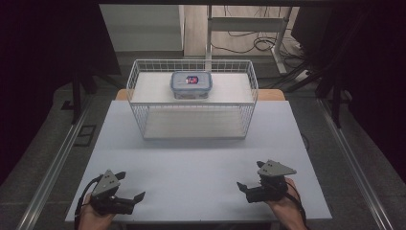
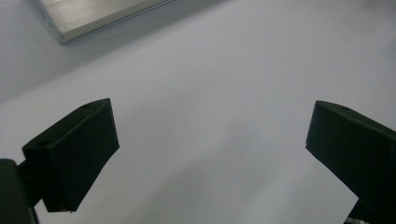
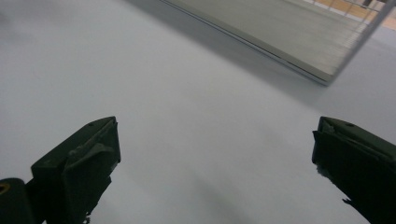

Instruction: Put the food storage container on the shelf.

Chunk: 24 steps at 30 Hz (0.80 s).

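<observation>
We are looking down on a pale table (image 1: 191, 167) from the high view. The left claw (image 1: 130, 189) is sitting at the lower left of the frame, near the table's front edge, with a hand (image 1: 93, 218) coming in from the bottom behind it. Its jaws are standing wide apart, holding nothing. The right claw (image 1: 248, 183) is sitting at the lower right of the frame, also near the front edge, with the other hand (image 1: 287, 208) behind it; its jaws are likewise spread and empty. The two claws are lying well apart from each other, with bare table between them.

In the upper middle of the frame a white wire basket (image 1: 136, 81) is standing at the far end of the table. A clear lidded container (image 1: 191, 85) is sitting inside it, toward the back, roughly centred between the side walls. Something red and blue is showing through the lid; we cannot tell what it is at this distance. The container is well apart from both claws.

In the left gripper view, we are seeing the left claw (image 2: 210, 140) with jaws open over plain table surface (image 2: 210, 70), and a light metal edge (image 2: 93, 16) is crossing the upper left corner, possibly the basket's base, though the view is too tight to be sure.

In the right gripper view, the right claw (image 3: 215, 154) is open over the table, and the wire basket (image 3: 289, 42) is filling the upper right, its floor panel and a few wires in sight.
</observation>
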Each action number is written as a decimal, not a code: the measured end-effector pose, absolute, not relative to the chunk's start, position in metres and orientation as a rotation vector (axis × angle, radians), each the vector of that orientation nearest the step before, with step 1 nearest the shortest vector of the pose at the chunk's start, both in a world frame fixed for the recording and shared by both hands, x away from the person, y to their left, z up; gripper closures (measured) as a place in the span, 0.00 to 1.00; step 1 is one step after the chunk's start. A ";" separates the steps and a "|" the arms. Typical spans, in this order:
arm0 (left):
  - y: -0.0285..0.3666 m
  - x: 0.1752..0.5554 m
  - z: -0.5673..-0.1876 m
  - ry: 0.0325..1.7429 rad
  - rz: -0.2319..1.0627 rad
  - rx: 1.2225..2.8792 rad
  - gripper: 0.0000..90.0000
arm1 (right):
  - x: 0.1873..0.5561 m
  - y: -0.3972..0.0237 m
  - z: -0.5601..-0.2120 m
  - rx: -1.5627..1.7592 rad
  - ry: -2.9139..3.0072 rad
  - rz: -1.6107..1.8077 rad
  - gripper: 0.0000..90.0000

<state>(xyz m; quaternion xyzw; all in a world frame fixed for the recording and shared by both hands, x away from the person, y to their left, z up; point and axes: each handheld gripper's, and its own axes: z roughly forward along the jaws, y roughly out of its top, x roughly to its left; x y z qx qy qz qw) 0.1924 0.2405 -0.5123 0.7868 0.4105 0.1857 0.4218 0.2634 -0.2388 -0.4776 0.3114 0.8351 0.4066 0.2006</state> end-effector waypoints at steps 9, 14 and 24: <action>0.259 0.181 -0.516 1.088 0.493 1.950 0.02 | 0.258 -0.261 -0.482 0.936 2.289 1.107 0.01; 0.268 0.175 -0.520 1.117 0.512 1.937 0.02 | 0.256 -0.272 -0.485 0.973 2.274 1.083 0.01; 0.284 0.171 -0.533 1.184 0.463 1.908 0.00 | 0.251 -0.288 -0.499 1.063 2.286 1.030 0.00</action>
